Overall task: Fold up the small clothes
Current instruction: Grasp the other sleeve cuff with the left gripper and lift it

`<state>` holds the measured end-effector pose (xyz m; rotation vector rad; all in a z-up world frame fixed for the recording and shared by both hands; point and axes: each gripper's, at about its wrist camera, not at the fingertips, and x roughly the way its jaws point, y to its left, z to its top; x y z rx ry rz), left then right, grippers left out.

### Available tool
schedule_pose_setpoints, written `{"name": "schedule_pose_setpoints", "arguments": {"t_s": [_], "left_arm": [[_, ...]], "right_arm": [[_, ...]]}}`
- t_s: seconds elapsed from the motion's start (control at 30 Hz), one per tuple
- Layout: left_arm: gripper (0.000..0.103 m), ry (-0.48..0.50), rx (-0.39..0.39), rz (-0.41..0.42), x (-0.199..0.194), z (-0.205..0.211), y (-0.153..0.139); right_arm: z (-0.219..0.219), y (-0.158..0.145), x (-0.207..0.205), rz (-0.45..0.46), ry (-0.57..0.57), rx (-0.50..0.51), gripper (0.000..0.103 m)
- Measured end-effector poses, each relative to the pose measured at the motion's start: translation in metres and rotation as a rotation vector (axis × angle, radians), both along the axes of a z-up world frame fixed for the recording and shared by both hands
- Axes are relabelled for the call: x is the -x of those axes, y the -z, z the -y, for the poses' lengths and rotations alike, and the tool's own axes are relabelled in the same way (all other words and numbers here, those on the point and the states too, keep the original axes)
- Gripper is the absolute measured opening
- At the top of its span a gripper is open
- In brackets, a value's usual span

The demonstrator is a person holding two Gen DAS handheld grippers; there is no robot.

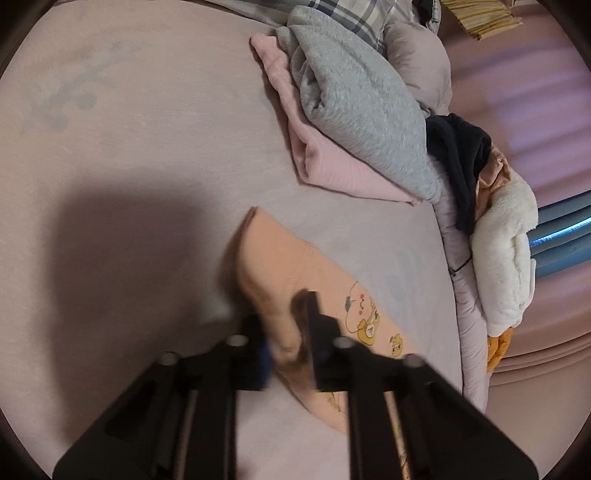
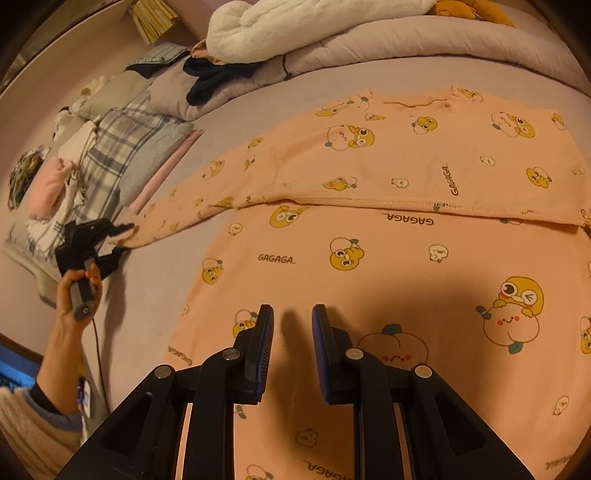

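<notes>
A peach child's top with cartoon prints and "GAGAGA" lettering lies flat on the pink bedsheet, one part folded over across its upper half. Its long sleeve stretches out to the left. My left gripper is shut on the sleeve cuff; it also shows in the right wrist view, held in a hand at the sleeve's end. My right gripper is open and empty, hovering just above the lower part of the top.
Folded grey and pink clothes lie on the bed beyond the sleeve. A rolled lilac duvet with a dark garment and a white plush toy edges the bed. Plaid bedding is piled at left.
</notes>
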<state>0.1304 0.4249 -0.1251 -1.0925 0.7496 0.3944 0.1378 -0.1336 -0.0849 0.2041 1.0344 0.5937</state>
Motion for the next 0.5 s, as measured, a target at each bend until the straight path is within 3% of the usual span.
{"name": "schedule_pose_setpoints", "arguments": {"t_s": [0.2,0.5], "left_arm": [[0.007,0.037,-0.057,0.038,0.003,0.014,-0.025],[0.007,0.249,-0.159,0.171,-0.020,0.091,-0.099]], "right_arm": [[0.006,-0.005,0.006,0.016,0.013,-0.002,0.021],[0.025,-0.011,0.017,0.031,0.057,-0.040,0.021]]}}
